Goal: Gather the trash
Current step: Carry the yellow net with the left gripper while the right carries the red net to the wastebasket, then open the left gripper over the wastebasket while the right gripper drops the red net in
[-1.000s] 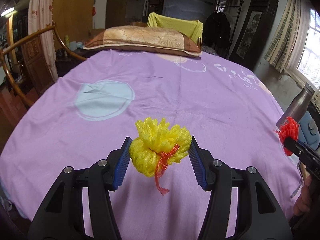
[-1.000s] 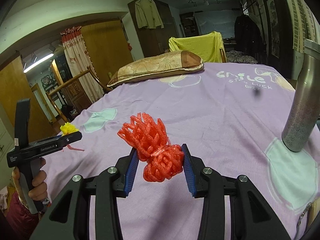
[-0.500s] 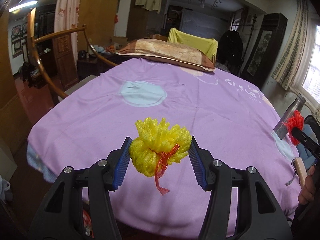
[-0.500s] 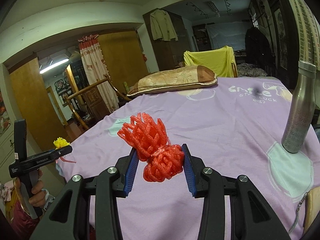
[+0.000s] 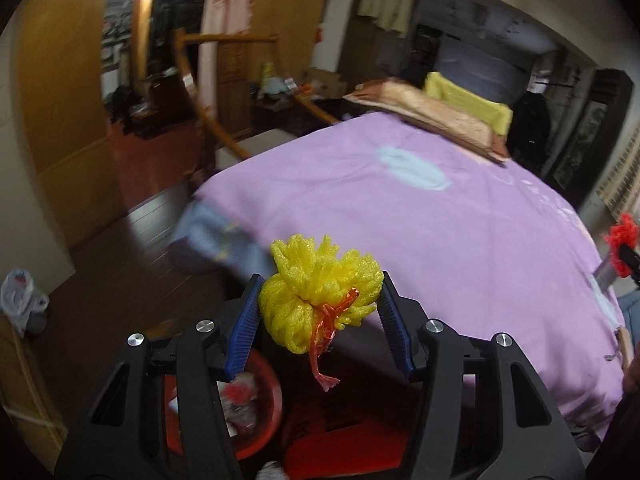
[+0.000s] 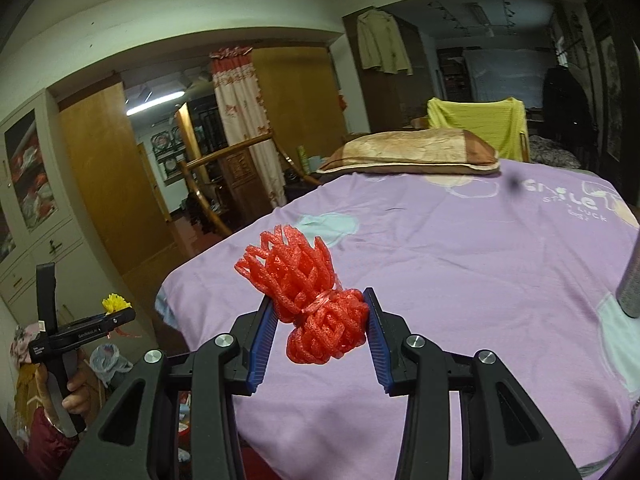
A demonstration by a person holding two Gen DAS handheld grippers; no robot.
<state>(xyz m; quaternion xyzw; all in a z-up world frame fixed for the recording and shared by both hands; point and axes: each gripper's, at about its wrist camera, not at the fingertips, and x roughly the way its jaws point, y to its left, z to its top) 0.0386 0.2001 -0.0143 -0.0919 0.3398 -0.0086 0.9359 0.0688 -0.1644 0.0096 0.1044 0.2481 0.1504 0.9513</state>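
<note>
My left gripper (image 5: 320, 312) is shut on a yellow foam net ball (image 5: 316, 292) tied with a red strip, held off the bed's left front corner above the floor. Below it a red basin (image 5: 264, 412) with trash in it stands on the floor. My right gripper (image 6: 320, 324) is shut on a red foam net ball (image 6: 316, 308), held over the front of the purple bed (image 6: 460, 264). The left gripper with the yellow ball also shows in the right wrist view (image 6: 112, 308), at far left. The red ball shows in the left wrist view (image 5: 622, 240), at far right.
A brown pillow (image 6: 412, 152) lies at the bed's head, with a yellow-covered chair (image 6: 476, 120) behind it. A metal bottle (image 6: 632, 280) stands at the bed's right edge. A plastic bag (image 5: 20, 300) lies on the floor at left. A curved wooden rail (image 5: 208, 112) stands beside the bed.
Both grippers have pulled back and to the left from over the bed, each keeping its ball. The left one is now past the bed's corner, and the red basin has come into view.
</note>
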